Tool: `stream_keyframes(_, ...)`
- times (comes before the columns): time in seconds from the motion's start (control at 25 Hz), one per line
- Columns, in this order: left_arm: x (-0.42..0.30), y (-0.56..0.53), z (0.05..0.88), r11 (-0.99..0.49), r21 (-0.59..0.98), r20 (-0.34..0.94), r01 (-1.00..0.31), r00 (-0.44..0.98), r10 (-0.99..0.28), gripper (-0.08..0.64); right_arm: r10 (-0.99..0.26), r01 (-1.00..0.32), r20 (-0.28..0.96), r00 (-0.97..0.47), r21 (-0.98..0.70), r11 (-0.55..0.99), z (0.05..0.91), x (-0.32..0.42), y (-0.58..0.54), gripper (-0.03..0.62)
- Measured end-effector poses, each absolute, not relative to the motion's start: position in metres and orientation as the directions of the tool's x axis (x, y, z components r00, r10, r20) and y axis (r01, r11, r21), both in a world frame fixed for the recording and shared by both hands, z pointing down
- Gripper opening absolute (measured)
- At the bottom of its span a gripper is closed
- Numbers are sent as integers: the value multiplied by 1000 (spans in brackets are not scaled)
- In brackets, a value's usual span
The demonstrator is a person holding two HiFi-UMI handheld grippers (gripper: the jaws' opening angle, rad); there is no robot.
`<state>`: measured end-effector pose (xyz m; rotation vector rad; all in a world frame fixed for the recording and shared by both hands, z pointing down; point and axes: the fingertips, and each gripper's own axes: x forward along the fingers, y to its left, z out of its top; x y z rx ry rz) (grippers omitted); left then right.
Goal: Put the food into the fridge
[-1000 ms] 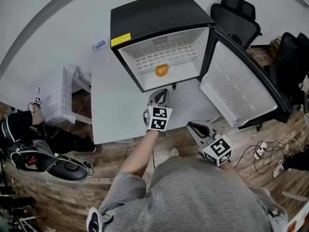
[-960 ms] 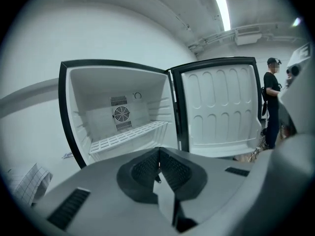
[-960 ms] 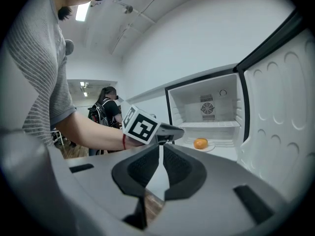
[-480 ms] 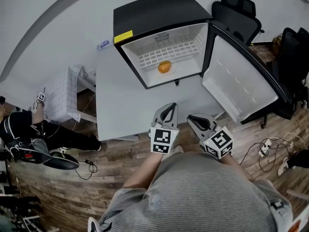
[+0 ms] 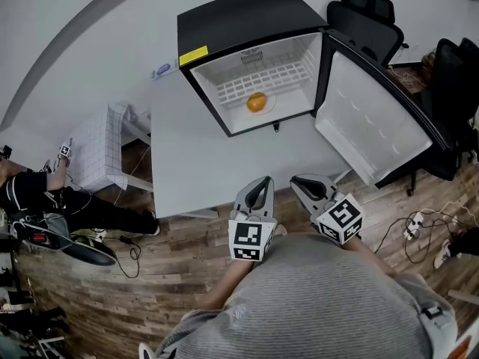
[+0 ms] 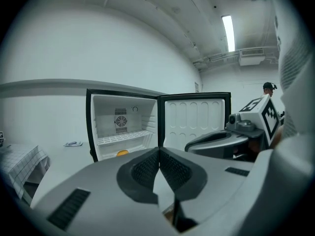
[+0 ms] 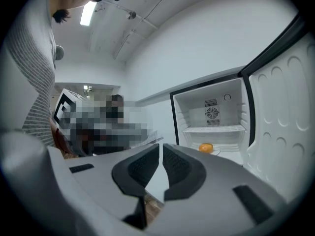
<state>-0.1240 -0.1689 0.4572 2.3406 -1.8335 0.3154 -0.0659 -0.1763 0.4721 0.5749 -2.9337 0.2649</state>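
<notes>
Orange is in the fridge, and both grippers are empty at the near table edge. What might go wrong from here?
1. The fridge door stands wide open; left so, the orange will not stay cold.
2. The orange is round and lies on the floor of the fridge; a hard slam may set it rolling.
3. The left gripper and right gripper have their jaws shut, so closing the door means pushing it, and they may slip.
</notes>
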Motion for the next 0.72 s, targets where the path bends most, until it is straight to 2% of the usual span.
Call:
stream_keyframes(0.16, -132, -159, 467, -198, 2, 277, -980, 191, -942, 12, -374, -396, 157, -914, -149, 906, 469, -67, -174, 15)
stream_keyframes(0.72, -148, -161, 483, -231, -29, 324, -973, 209, -923, 12, -370, -382, 115, -922, -106, 918, 453, -88, -170, 14)
